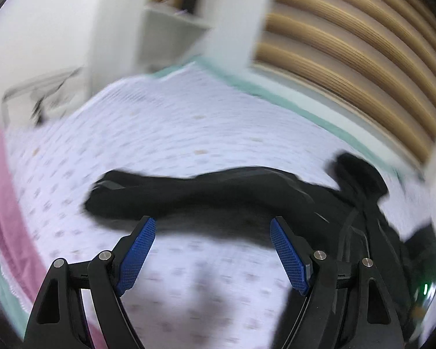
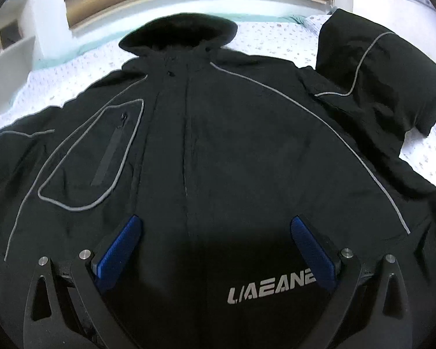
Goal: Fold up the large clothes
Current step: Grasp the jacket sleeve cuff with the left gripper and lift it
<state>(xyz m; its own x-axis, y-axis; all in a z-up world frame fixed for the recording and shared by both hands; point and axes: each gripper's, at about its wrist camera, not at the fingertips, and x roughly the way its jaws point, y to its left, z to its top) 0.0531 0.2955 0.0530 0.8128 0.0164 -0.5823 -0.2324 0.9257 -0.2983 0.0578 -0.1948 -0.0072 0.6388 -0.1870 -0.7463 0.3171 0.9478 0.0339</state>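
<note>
left gripper (image 1: 213, 226): spread wide, nothing between its blue pads, above the dotted sheet (image 1: 174, 133) | sleeve (image 1: 189, 192): stretched across mid-frame | right gripper (image 2: 216, 226): spread, empty, over the jacket's lower front | jacket (image 2: 232, 145): front up, filling the frame, hood (image 2: 178, 30) at top centre

black jacket (image 2: 232, 145) with grey piping on a white, pink-dotted bedsheet (image 1: 174, 133).
</note>
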